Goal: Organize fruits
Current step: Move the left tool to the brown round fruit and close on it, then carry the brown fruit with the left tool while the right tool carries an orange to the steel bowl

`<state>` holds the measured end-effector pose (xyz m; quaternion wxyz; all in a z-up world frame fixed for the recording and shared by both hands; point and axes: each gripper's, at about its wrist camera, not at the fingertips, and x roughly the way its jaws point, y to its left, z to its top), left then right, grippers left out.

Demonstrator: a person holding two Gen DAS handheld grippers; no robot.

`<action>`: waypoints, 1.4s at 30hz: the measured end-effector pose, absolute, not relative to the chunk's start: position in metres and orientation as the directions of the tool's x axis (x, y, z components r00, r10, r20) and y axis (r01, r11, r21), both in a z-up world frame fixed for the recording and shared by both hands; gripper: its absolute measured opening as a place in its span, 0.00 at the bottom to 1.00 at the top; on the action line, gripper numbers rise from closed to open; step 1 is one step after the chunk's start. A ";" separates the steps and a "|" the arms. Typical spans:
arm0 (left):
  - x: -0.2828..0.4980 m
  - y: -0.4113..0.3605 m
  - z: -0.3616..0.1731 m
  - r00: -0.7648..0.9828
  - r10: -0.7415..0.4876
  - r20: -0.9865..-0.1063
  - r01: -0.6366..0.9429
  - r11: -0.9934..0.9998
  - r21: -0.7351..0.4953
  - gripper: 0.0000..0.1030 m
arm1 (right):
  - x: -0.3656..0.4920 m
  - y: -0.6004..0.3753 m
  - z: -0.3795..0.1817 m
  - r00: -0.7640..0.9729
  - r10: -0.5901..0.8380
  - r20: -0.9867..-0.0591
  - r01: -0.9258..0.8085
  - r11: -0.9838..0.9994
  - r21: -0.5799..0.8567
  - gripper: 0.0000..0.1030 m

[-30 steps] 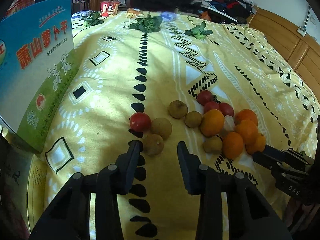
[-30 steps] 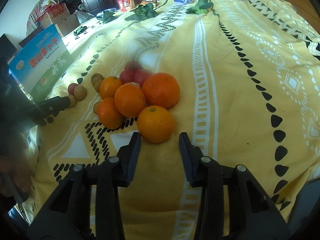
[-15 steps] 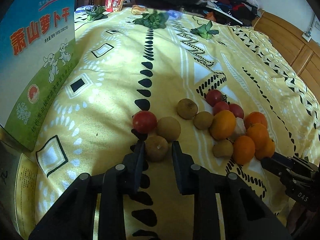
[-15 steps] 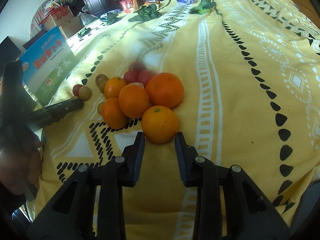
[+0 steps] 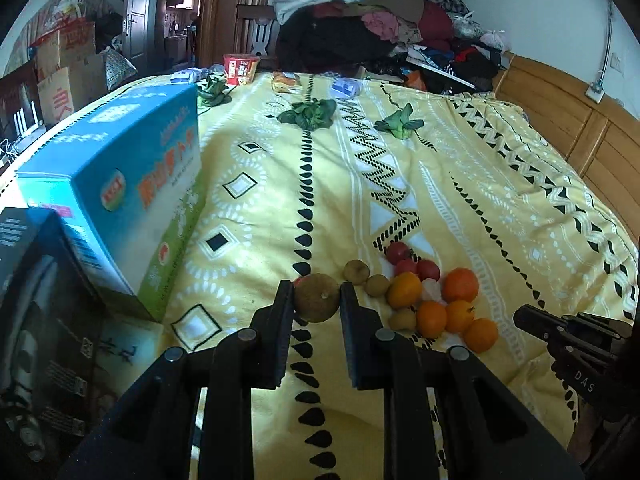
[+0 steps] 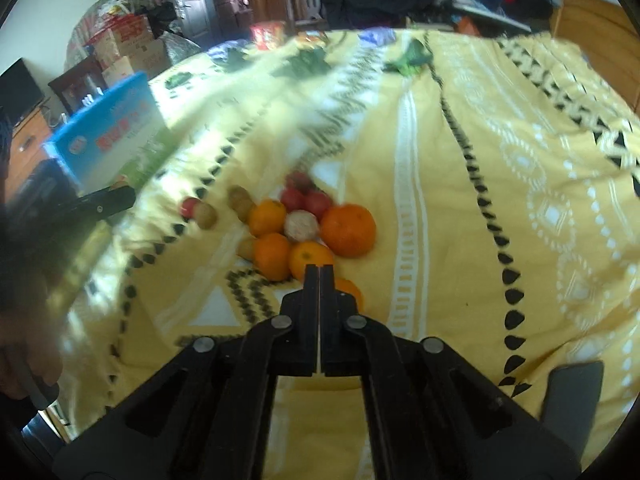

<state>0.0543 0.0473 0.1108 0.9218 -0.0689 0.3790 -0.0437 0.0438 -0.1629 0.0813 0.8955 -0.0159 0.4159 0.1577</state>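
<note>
My left gripper is shut on a brown kiwi and holds it lifted above the yellow bedspread. A pile of oranges, red tomatoes and more kiwis lies to its right. My right gripper is shut and empty, raised just above the near orange of the same pile. A tomato and a kiwi lie apart to the pile's left. The left gripper also shows at the left of the right wrist view.
A blue and green carton stands at the left on the bed. Leafy greens and snack packs lie at the far end. Clothes are heaped beyond. A wooden headboard runs along the right.
My left gripper closed on the kiwi and lifted it off the bedspread. My right gripper shut without taking an orange and rose above the pile.
</note>
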 end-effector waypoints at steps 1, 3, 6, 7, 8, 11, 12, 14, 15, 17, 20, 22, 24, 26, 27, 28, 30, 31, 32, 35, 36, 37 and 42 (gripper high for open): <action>0.050 0.052 0.116 0.714 -0.125 -0.689 0.022 0.988 -0.156 0.22 | 0.041 -0.158 0.087 0.609 0.264 -0.748 -0.306 0.948 0.086 0.00; 0.040 0.064 0.125 0.719 -0.114 -0.685 0.009 0.988 -0.154 0.22 | 0.037 -0.155 0.095 0.630 0.252 -0.734 -0.302 0.951 0.067 0.00; 0.022 0.084 0.136 0.730 -0.098 -0.677 -0.020 0.986 -0.164 0.22 | 0.032 -0.178 0.094 0.629 0.280 -0.725 -0.254 0.956 0.149 0.01; 0.018 0.089 0.138 0.731 -0.097 -0.676 -0.028 0.985 -0.172 0.22 | 0.028 -0.185 0.092 0.638 0.266 -0.723 -0.240 0.960 0.142 0.05; 0.014 0.092 0.140 0.731 -0.096 -0.675 -0.036 0.983 -0.178 0.22 | 0.026 -0.191 0.088 0.638 0.258 -0.726 -0.231 0.963 0.139 0.11; 0.009 0.097 0.141 0.734 -0.100 -0.672 -0.045 0.980 -0.195 0.22 | 0.022 -0.206 0.074 0.627 0.263 -0.733 -0.197 0.964 0.178 0.83; 0.009 0.096 0.140 0.732 -0.104 -0.674 -0.043 0.979 -0.198 0.22 | 0.024 -0.207 0.069 0.629 0.285 -0.723 -0.200 0.959 0.203 0.86; 0.008 0.092 0.140 0.729 -0.113 -0.676 -0.034 0.979 -0.200 0.22 | 0.037 -0.202 0.056 0.582 0.280 -0.763 -0.197 0.959 0.202 0.81; 0.007 0.089 0.140 0.728 -0.116 -0.676 -0.027 0.980 -0.198 0.22 | 0.042 -0.199 0.051 0.564 0.295 -0.771 -0.209 0.954 0.213 0.71; 0.008 0.084 0.139 0.724 -0.124 -0.678 -0.012 0.981 -0.191 0.22 | 0.054 -0.187 0.038 0.522 0.299 -0.799 -0.244 0.950 0.196 0.63; 0.008 0.079 0.139 0.721 -0.128 -0.681 -0.002 0.982 -0.187 0.22 | 0.067 -0.173 0.017 0.479 0.248 -0.842 -0.265 0.955 0.131 0.52; 0.007 0.081 0.142 0.725 -0.130 -0.677 0.000 0.982 -0.189 0.22 | 0.070 -0.170 0.011 0.483 0.188 -0.855 -0.249 0.966 0.072 0.36; 0.004 0.088 0.147 0.735 -0.129 -0.666 -0.008 0.980 -0.199 0.22 | 0.068 -0.170 0.021 0.490 0.178 -0.853 -0.228 0.971 0.072 0.35; -0.002 0.100 0.156 0.751 -0.122 -0.649 -0.024 0.977 -0.211 0.22 | 0.059 -0.166 0.043 0.538 0.179 -0.824 -0.223 0.973 0.066 0.35; -0.006 0.108 0.161 0.761 -0.113 -0.639 -0.033 0.977 -0.211 0.22 | 0.056 -0.162 0.054 0.559 0.182 -0.809 -0.219 0.973 0.068 0.35; -0.010 0.116 0.167 0.770 -0.101 -0.630 -0.043 0.977 -0.208 0.22 | 0.051 -0.157 0.072 0.591 0.190 -0.784 -0.215 0.974 0.073 0.35; -0.020 0.138 0.182 0.791 -0.070 -0.607 -0.071 0.976 -0.205 0.22 | 0.045 -0.143 0.103 0.638 0.212 -0.740 -0.218 0.972 0.090 0.35; -0.026 0.152 0.191 0.802 -0.044 -0.596 -0.094 0.976 -0.198 0.22 | 0.044 -0.134 0.118 0.658 0.227 -0.718 -0.226 0.969 0.099 0.35; -0.031 0.165 0.198 0.809 -0.020 -0.588 -0.117 0.974 -0.195 0.22 | 0.042 -0.122 0.134 0.677 0.244 -0.694 -0.241 0.965 0.105 0.35; -0.053 0.215 0.225 0.834 0.074 -0.547 -0.206 0.961 -0.185 0.22 | 0.036 -0.072 0.177 0.688 0.348 -0.636 -0.336 0.930 0.146 0.35; -0.061 0.231 0.232 0.838 0.107 -0.536 -0.236 0.955 -0.178 0.22 | 0.032 -0.048 0.191 0.684 0.388 -0.618 -0.379 0.913 0.153 0.35; -0.069 0.249 0.240 0.840 0.140 -0.524 -0.267 0.948 -0.174 0.22 | 0.027 -0.022 0.203 0.671 0.431 -0.603 -0.428 0.889 0.160 0.35; -0.109 0.343 0.256 0.809 0.299 -0.506 -0.431 0.887 -0.164 0.22 | 0.000 0.101 0.236 0.537 0.611 -0.581 -0.636 0.746 0.197 0.35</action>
